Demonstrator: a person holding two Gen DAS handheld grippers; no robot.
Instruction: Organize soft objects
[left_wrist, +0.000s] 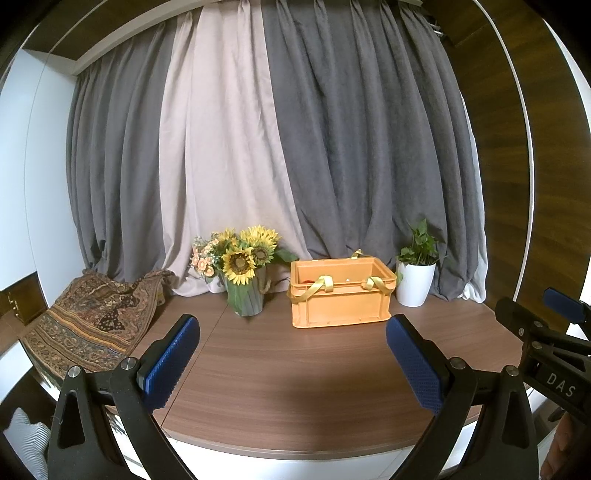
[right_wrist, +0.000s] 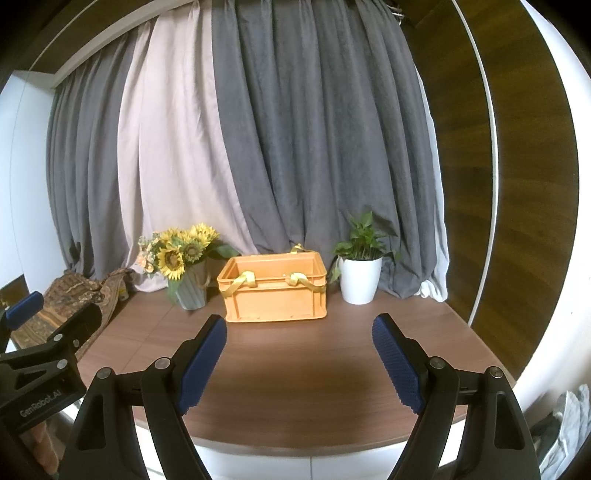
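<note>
Counter (left_wrist: 295, 369) wide, bare in front. Patterned cloth (left_wrist: 92, 321) heaped at far left end, draped over edge, long axis running toward camera. Orange crate (left_wrist: 340, 299) center-back, open top, yellow straps over rim. Left gripper (left_wrist: 291, 354) nearer cloth, jaws spread, nothing between. Right gripper (right_wrist: 299, 354) faces crate, jaws spread, empty. Crate contents mostly hidden; small red bit unclear. Cloth's lower edge cut off.

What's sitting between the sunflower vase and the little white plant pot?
The orange crate, with yellow straps draped over its rim, stands on the table between the sunflower vase and the white plant pot; both wrist views show it.
</note>
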